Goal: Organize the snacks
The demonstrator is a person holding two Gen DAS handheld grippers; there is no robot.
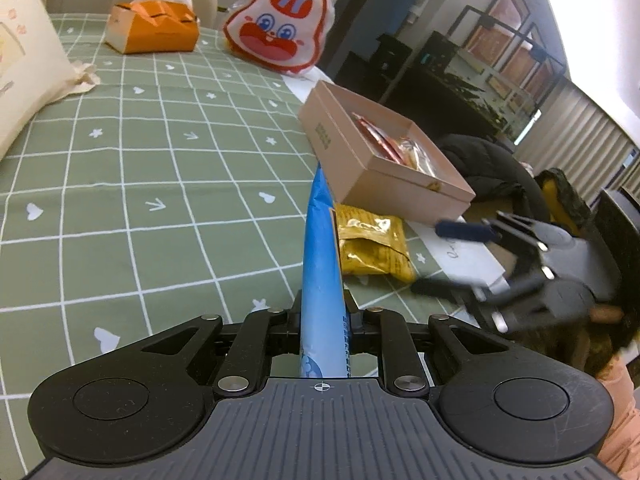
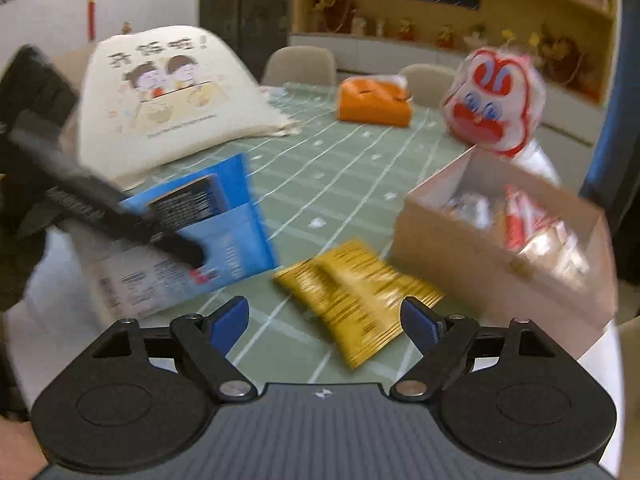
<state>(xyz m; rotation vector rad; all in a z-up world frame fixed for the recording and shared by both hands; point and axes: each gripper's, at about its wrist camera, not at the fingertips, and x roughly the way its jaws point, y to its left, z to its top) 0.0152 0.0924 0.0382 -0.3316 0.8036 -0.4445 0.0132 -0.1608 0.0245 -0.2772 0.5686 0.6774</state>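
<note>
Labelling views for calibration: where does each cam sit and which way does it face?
Left wrist: on the left gripper, facing across the green tablecloth; its fingers clamp the blue packet; right gripper in view.
Right wrist: on the right gripper, fingers open, facing the yellow packet and box.
Shared: both packets, box, rabbit bag.

Right wrist view smears badly: the yellow snack packet [image 2: 356,300] shows unreadable print, and the box [image 2: 472,256] contents blur together. The canvas bag [image 1: 24,68] runs off the left edge.
</note>
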